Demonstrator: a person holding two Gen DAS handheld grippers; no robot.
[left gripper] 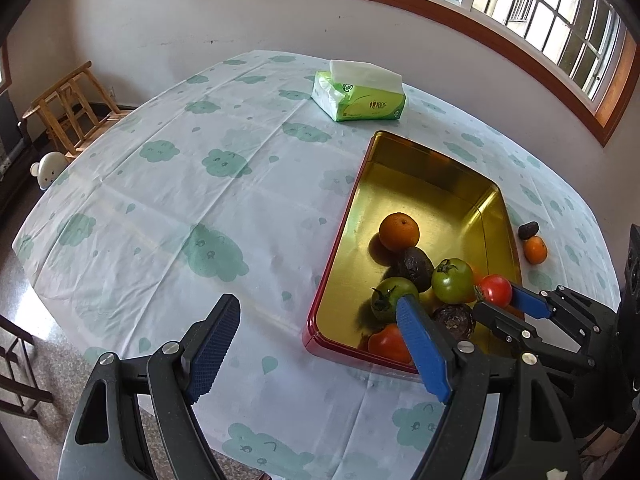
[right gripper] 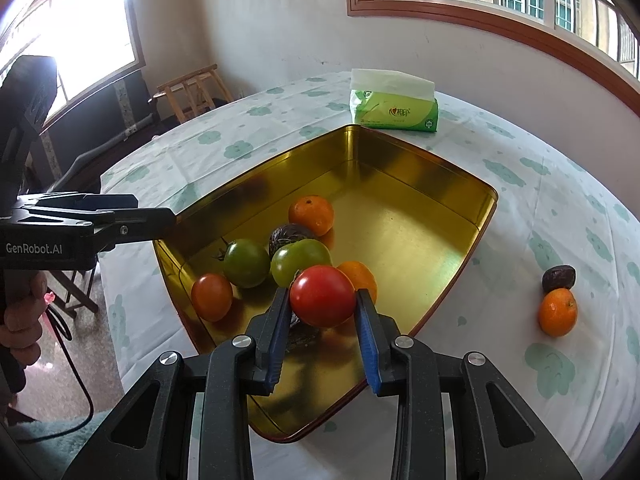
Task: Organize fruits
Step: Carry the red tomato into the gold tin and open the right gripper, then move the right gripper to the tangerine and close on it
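Note:
A gold tin tray (right gripper: 432, 184) (left gripper: 404, 168) with a red rim lies on the table. In it are an orange (right gripper: 311, 215) (left gripper: 399, 231), two green tomatoes (right gripper: 246, 263) (right gripper: 298, 260), a red tomato (right gripper: 211, 297), dark passion fruits (left gripper: 416, 266) and another orange (right gripper: 362, 274). My right gripper (right gripper: 323, 300) (left gripper: 496, 296) is shut on a red tomato (right gripper: 323, 295) (left gripper: 495, 290) just above the fruit in the tray's near end. My left gripper (left gripper: 316, 312) stands open with nothing in it, over the cloth at the tray's left rim. One small orange (right gripper: 557, 312) (left gripper: 535, 249) and a dark fruit (right gripper: 558, 278) (left gripper: 528, 230) lie on the cloth right of the tray.
A green tissue pack (left gripper: 358, 96) (right gripper: 394, 108) stands beyond the tray. The table carries a pale cloth with green cloud prints (left gripper: 180, 200). A wooden stool (left gripper: 72, 108) stands past the table's far left edge. A person's hand (right gripper: 22, 320) holds the left gripper's handle.

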